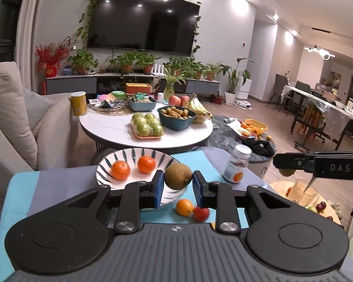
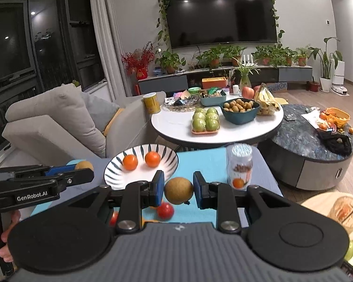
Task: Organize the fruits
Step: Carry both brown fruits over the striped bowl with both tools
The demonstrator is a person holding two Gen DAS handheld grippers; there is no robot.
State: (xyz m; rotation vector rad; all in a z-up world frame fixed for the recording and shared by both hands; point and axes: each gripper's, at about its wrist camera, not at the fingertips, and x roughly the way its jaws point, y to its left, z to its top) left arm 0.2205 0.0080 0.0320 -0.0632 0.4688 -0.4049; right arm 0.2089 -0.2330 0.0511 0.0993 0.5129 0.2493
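Note:
A striped white bowl (image 1: 110, 166) on the blue cloth holds two oranges (image 1: 120, 170). My left gripper (image 1: 178, 185) is shut on a brown kiwi (image 1: 178, 176), held just above the bowl's right rim. My right gripper (image 2: 178, 188) is shut on a second brown kiwi (image 2: 178, 190), held right of the bowl (image 2: 115, 171) above the cloth. A small orange (image 1: 184, 207) and a red fruit (image 1: 201, 213) lie on the cloth below the left gripper. The red fruit (image 2: 165, 211) also shows in the right wrist view. Each gripper appears side-on in the other's view, with a kiwi between its fingers.
A clear jar with a white lid (image 1: 237, 166) stands on the cloth to the right. A glass (image 1: 303, 191) sits on a wooden stand at the far right. Behind is a round white table (image 1: 106, 129) with green apples, a bowl of small fruit, and bananas. A sofa (image 2: 54, 122) is at left.

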